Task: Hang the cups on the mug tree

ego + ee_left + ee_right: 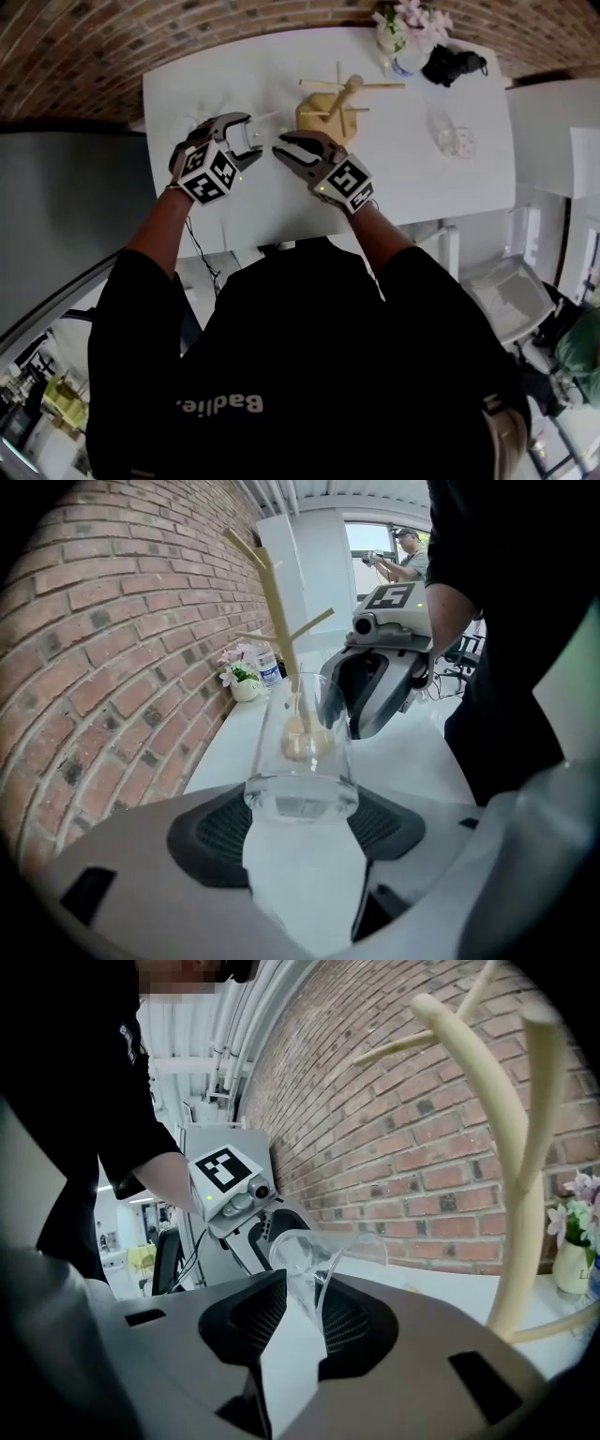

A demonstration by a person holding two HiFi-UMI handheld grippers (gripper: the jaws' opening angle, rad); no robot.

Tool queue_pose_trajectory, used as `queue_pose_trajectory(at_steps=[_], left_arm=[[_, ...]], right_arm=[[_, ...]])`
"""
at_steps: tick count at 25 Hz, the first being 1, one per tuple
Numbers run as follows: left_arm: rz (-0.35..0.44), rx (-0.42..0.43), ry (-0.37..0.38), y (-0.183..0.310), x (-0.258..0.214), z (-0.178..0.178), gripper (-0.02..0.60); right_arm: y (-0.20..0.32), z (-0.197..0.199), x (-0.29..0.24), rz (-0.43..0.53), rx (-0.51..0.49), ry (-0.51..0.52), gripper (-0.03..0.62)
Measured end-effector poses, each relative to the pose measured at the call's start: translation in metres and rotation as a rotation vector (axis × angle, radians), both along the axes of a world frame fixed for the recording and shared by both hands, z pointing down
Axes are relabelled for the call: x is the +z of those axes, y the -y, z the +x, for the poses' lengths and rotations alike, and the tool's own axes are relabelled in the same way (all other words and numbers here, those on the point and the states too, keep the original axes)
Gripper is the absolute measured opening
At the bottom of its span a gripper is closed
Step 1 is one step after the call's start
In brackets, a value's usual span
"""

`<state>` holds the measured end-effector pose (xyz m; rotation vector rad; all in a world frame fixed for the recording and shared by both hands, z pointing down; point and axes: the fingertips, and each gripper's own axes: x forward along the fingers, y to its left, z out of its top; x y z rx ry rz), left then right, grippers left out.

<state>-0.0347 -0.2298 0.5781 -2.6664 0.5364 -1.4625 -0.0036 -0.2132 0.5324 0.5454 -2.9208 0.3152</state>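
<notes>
Left fingers spread wide, clamped on the base of the clear glass cup, right fingers loosely apart around its thin curved handle.

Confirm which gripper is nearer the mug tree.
Right. The right gripper sits close to the base of the mug tree, on the person's side; the left gripper is farther off, to the left of both.
</notes>
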Motion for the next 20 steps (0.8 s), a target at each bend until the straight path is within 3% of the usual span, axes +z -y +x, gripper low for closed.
queue_pose_trajectory(at_steps=[12,20], left_arm=[[-0.05,0.049,0.066,0.021,0.008,0.031,0.314],[-0.085,0.055,0.074,0.025,0.014,0.043,0.314]], right_arm=[[0.022,0.035,0.023,-0.098,0.078,0.093,0.124],[0.027,0.048,0.031,-0.218,0.081,0.198,0.13]])
